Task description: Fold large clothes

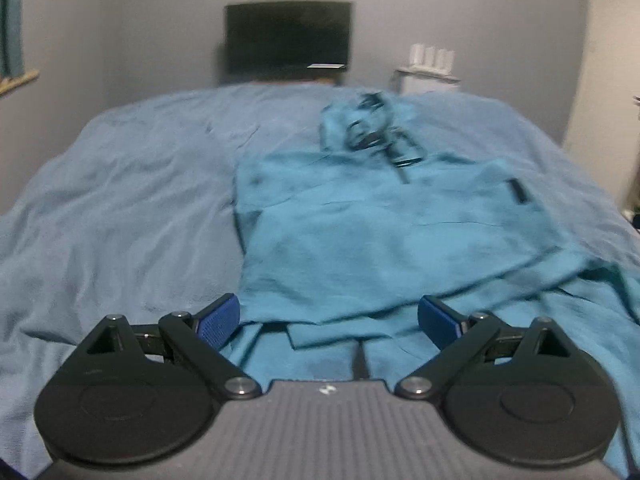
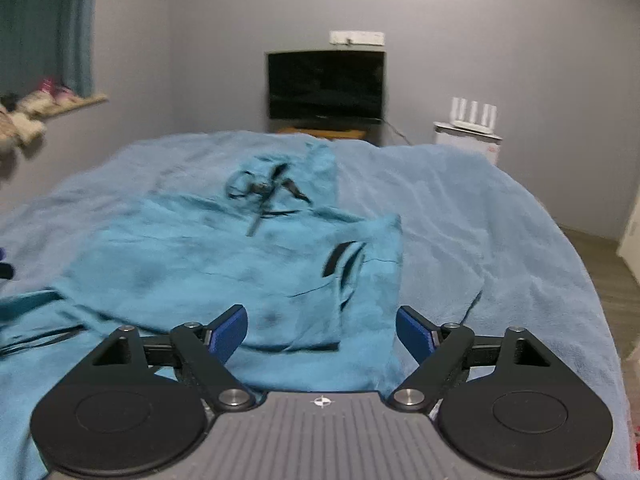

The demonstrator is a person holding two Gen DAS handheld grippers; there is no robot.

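While the teal hooded jacket (image 1: 380,216) lies spread on the bed (image 1: 120,200), hood end far and hem near, both the left gripper (image 1: 329,320) and right gripper (image 2: 322,330) hover over that hem — jaws released, nothing between them — about equally near.

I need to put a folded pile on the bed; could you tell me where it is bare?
Bare blanket lies left of the teal jacket in the left wrist view, and right of it in the right wrist view. The middle and near edge are crowded with jacket fabric.
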